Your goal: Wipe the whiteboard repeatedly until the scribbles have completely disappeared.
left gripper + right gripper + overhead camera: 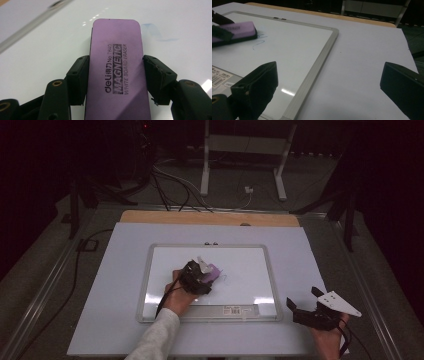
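Observation:
A purple whiteboard eraser (116, 67) lies flat on the whiteboard (240, 265), printed side up. My left gripper (205, 279) is shut on it, one black pad pressed against each long side. Just past the eraser's far end a faint blue pen mark (160, 33) shows on the board. From the right gripper view the eraser (234, 32) sits at the far left with blue scribbles (259, 42) beside it. My right gripper (302, 301) rests over the table to the right of the board, jaws wide apart with nothing between them.
The whiteboard has a grey frame (322, 58) and a barcode label (235, 310) on its near edge. It lies on a pale sheet (300, 250) over a wooden table (210, 217). Cables (170, 190) and a white stand (240, 150) are on the floor beyond.

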The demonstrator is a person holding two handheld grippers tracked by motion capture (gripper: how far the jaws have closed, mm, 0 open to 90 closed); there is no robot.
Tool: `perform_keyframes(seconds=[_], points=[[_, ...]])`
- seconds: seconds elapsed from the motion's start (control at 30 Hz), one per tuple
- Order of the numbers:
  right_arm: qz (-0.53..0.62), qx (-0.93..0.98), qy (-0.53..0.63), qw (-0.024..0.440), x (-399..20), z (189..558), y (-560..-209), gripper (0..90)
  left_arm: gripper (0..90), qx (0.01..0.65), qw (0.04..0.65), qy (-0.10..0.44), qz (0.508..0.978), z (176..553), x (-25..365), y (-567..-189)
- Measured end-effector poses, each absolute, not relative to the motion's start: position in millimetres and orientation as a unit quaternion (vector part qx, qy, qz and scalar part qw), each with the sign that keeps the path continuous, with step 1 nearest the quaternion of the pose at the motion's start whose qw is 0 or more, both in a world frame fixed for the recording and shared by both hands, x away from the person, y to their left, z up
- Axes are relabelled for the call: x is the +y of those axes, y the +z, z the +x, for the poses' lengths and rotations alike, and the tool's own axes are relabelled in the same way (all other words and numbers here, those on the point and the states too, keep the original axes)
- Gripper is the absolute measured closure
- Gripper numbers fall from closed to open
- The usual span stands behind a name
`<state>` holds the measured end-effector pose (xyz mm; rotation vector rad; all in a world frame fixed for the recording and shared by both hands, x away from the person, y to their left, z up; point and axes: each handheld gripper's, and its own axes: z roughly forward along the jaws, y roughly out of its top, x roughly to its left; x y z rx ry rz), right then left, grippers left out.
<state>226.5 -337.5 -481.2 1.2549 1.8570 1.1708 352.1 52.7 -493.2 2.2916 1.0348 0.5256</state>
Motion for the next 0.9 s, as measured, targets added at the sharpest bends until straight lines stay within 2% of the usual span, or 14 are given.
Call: perform_keyframes(seconds=[0.13,0.27,0.63,0.7,0.9], points=[[0.478,0.697,0.441,0.302,-339,226,-481,1.6,42.0,0.435,0.275,0.200,0.834,366,74,-494],[0.479,0.696,0.441,0.303,-340,226,-481,1.6,42.0,0.437,0.281,0.193,0.832,367,72,-494],[0.478,0.697,0.440,0.305,-340,225,-480,1.6,42.0,0.337,0.308,0.152,0.877,333,10,-493],[0.478,0.697,0.439,0.305,-340,225,-480,1.6,42.0,0.320,0.306,0.158,0.883,327,0,-493],[0.480,0.694,0.439,0.307,-342,224,-480,1.6,42.0,0.335,0.290,0.176,0.879,334,8,-492]])
